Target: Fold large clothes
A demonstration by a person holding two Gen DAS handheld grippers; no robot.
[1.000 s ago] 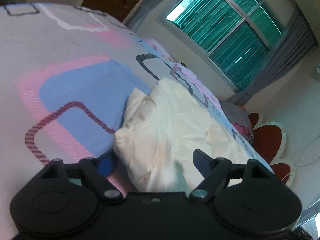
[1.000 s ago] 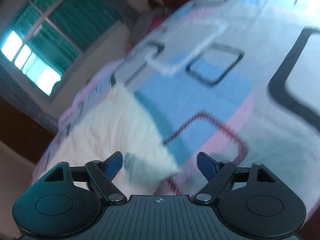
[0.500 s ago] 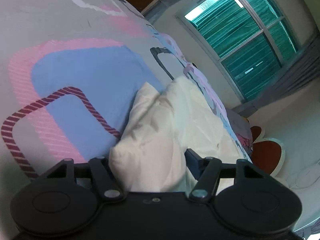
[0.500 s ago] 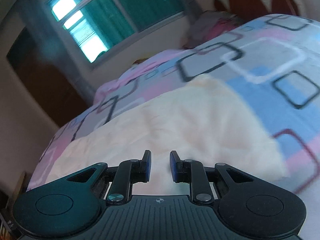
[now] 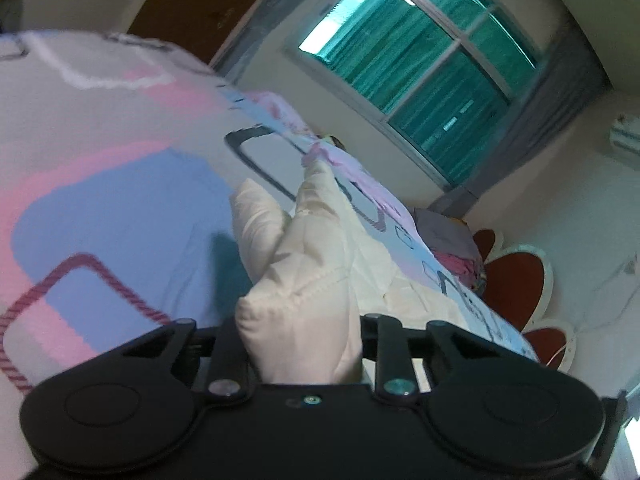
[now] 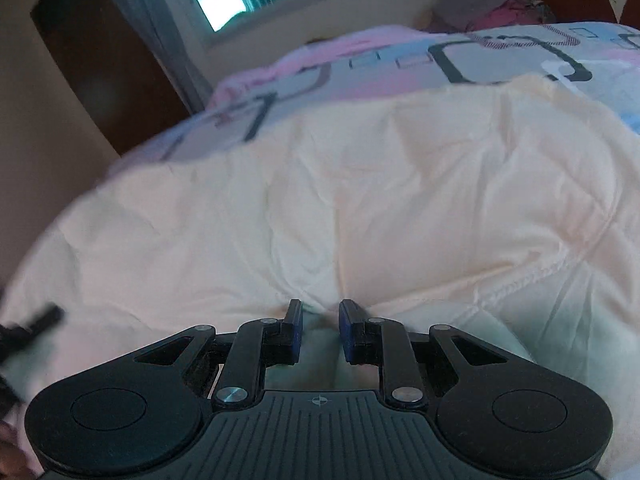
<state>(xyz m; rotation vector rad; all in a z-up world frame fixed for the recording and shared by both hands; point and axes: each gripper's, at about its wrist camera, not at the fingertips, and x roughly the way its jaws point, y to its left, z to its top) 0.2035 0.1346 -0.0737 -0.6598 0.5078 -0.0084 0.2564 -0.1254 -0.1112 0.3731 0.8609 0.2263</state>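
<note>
A large cream quilted garment [image 5: 320, 248] lies on a bed with a pink, blue and grey patterned sheet [image 5: 120, 184]. My left gripper [image 5: 300, 328] has a bunched corner of the garment between its fingers and its jaws are closing on it; the corner stands lifted off the sheet. In the right wrist view the garment [image 6: 360, 184] spreads wide over the sheet [image 6: 400, 68]. My right gripper [image 6: 320, 316] sits low on it, its jaws narrow with a puckered fold of the cloth pinched between the blue pads.
A window with green curtains [image 5: 420, 68] and a dark wooden door [image 6: 100, 72] lie beyond the bed. A red and white headboard [image 5: 516, 280] and a pile of grey and pink cloth [image 6: 492, 4] mark the bed's head. A blurred dark object [image 6: 28, 328] shows at the left edge.
The left jaws went from wide open around the garment's corner to tight on it, and the corner rose. The right gripper swept from the garment's edge onto its middle, and its jaws narrowed.
</note>
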